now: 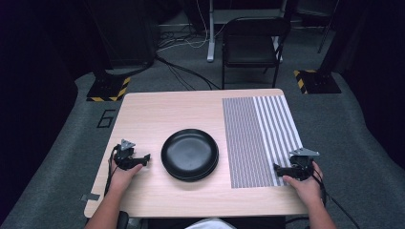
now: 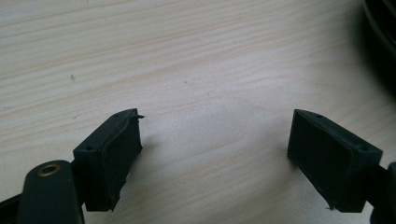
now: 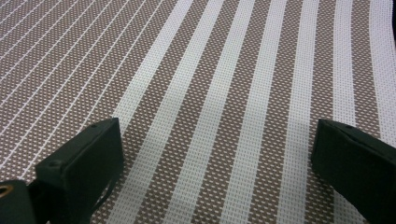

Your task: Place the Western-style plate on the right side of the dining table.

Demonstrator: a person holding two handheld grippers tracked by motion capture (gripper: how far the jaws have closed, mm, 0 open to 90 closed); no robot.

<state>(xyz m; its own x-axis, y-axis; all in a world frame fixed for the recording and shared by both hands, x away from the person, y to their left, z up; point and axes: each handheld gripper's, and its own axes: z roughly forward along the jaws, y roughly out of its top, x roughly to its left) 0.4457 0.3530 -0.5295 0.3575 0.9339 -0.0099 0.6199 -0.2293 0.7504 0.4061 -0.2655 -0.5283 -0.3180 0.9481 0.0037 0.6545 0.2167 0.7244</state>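
- Pale wooden worktop (image 1: 157, 109) in a dark room.
- My left gripper (image 1: 143, 158): fingers (image 2: 112, 158) released, black plates (image 1: 190, 154) just beside.
- My right gripper (image 1: 279, 170): fingers (image 3: 84, 163) released over striped mat (image 1: 258, 138).

Each hand carries a black gripper: left gripper (image 1: 143, 158), right gripper (image 1: 278, 169). Both have two blocky black jaws faced with matt rubber pads (image 2: 119, 154), small screw holes near the tips and a brass-ringed pivot hole. A grey three-cornered plate (image 1: 126, 145) tops each; black cables (image 1: 112, 167) trail back. Forearms are bare.
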